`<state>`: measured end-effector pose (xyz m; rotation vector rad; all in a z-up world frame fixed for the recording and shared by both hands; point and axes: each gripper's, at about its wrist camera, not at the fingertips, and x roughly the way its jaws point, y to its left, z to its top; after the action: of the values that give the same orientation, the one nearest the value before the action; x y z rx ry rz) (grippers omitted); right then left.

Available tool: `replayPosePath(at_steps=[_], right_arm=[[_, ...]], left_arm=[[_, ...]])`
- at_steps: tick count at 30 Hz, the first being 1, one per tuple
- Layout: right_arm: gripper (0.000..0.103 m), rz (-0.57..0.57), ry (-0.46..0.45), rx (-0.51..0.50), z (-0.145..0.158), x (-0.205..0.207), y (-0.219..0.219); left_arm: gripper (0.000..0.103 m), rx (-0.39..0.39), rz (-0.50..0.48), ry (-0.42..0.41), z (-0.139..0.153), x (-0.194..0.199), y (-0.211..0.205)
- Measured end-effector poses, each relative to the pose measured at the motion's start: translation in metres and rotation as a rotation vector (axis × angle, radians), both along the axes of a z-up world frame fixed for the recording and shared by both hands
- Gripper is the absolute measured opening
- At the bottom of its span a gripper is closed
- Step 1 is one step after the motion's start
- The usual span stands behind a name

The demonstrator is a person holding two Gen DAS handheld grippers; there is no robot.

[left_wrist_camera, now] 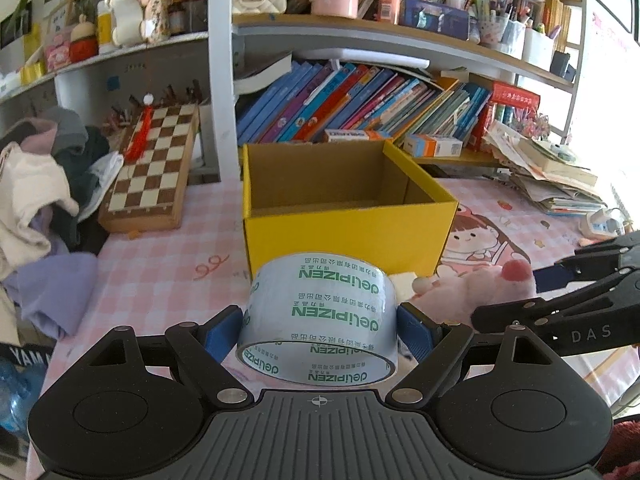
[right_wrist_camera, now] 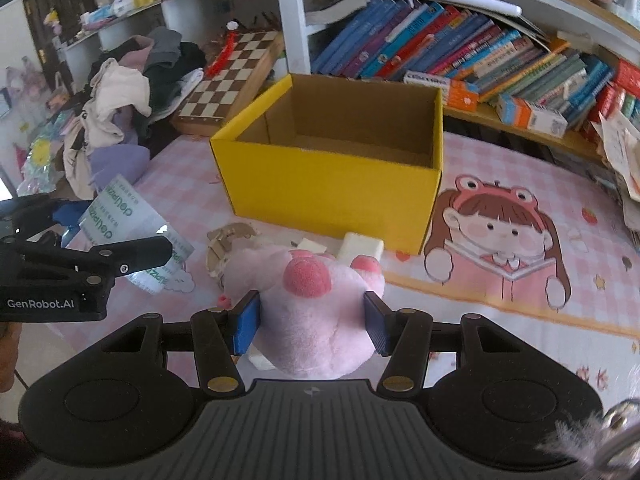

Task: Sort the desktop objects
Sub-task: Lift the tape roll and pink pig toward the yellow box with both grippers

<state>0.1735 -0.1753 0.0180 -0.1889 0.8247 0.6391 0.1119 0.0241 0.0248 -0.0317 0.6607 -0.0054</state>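
Left wrist view: your left gripper (left_wrist_camera: 320, 330) is clamped on a roll of clear packing tape (left_wrist_camera: 320, 320) printed with green lettering — both blue pads (left_wrist_camera: 222, 330) press against its sides, and the roll sits tilted with its open core facing the camera. Just beyond it stands the open yellow cardboard box (left_wrist_camera: 348, 236), nothing visible inside, on the pink checked desk mat (left_wrist_camera: 160, 272). A folded chessboard (left_wrist_camera: 150, 168) leans to the box's left, and a heap of clothes (left_wrist_camera: 40, 184) lies further left.

In the right wrist view, your right gripper (right_wrist_camera: 312, 322) holds a pink plush toy (right_wrist_camera: 316, 316) — the pads (right_wrist_camera: 246, 322) squeeze its body from both sides, close to the mat in front of the box. Two white erasers (right_wrist_camera: 362, 246) lie touching the box's front wall, and a small wooden piece (right_wrist_camera: 226, 244) sits just left of the plush. The two grippers are near each other, side by side.
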Motion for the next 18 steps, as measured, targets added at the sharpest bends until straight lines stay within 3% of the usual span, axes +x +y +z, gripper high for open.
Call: replayPosePath(at_steps=[15,18], right_arm=[[0.052,0.143,-0.133,-0.024,0.041,0.037,-0.003],[0.048,0.162,-0.166,-0.021,0.050,0.047,-0.004]], left_arm=[[0.085,0.101,-0.079,-0.078,0.036,0.033,-0.020],[0.085,0.125,-0.095,-0.098,0.043,0.041,-0.023]])
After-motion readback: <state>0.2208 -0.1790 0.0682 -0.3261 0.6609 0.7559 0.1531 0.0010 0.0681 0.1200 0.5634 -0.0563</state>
